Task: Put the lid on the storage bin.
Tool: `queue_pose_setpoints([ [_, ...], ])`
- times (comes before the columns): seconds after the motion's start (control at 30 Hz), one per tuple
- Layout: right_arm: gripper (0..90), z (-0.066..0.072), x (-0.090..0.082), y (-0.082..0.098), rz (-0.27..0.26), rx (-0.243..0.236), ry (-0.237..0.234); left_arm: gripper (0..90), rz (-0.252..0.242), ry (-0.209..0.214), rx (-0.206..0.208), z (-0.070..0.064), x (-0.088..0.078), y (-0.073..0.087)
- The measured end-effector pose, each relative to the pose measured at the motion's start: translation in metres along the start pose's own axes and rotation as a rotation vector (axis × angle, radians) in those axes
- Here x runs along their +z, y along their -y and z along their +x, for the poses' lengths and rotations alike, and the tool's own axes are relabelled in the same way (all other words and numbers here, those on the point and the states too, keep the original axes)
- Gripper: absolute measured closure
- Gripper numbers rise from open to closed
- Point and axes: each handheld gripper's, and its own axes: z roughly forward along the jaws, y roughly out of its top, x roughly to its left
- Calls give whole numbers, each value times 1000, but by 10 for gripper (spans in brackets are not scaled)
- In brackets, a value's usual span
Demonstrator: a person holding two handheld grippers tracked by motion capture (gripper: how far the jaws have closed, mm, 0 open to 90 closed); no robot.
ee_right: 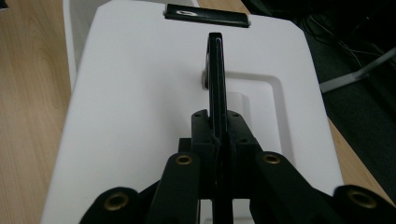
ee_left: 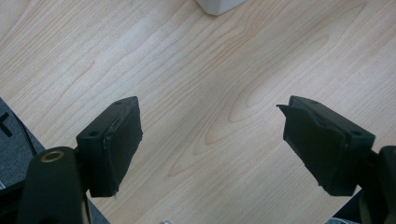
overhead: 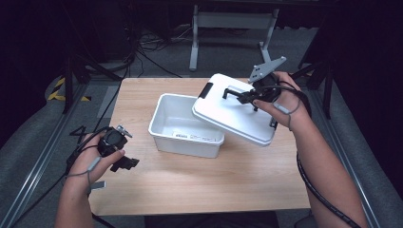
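High view: right gripper (overhead: 244, 96) sits right of centre in the frame, jaws clamped on the black handle (overhead: 231, 91) of a white lid (overhead: 235, 114). Lid is lifted clear and tilted, its lower left edge overlapping the right rim of the white bin (overhead: 164, 124); whether that edge touches the rim is hard to tell from this angle. Black latch (overhead: 206, 90) at the lid's upper left edge.

Right gripper view: both jaws pressed flat together on the thin black handle (ee_right: 215, 79), which runs up the middle of the frame. White lid (ee_right: 140, 116) spreads beneath it, latch (ee_right: 205, 15) at top centre, a shallow recess around the handle's foot.

White bin stands open at the centre of the wooden tabletop (overhead: 199, 180), a small label on its inner floor.

Left gripper (overhead: 124, 156) at lower left of the high view, held in the left hand (overhead: 97, 159) over the tabletop's left edge, well apart from the bin. Left gripper view: jaws wide apart, bare wood (ee_left: 201, 116) between them; one corner of the bin (ee_left: 218, 5) at top centre.
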Motion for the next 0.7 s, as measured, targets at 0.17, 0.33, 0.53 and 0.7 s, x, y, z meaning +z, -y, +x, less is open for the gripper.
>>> queue_pose_setpoints([
  [0.17, 845, 4, 11, -14, -4, -31, -22, 201, 2, -5, -10, 1, -2, 5],
  [0.33, 845, 9, 26, -28, -1, -59, -43, 201, -2, -5, -13, 1, -4, 8],
  [0.53, 845, 15, 40, -45, -4, -91, -64, 201, -5, -7, -24, 3, -6, 12],
  [0.7, 845, 19, 56, -58, -2, -123, -88, 201, -9, -10, -25, 3, -7, 12],
])
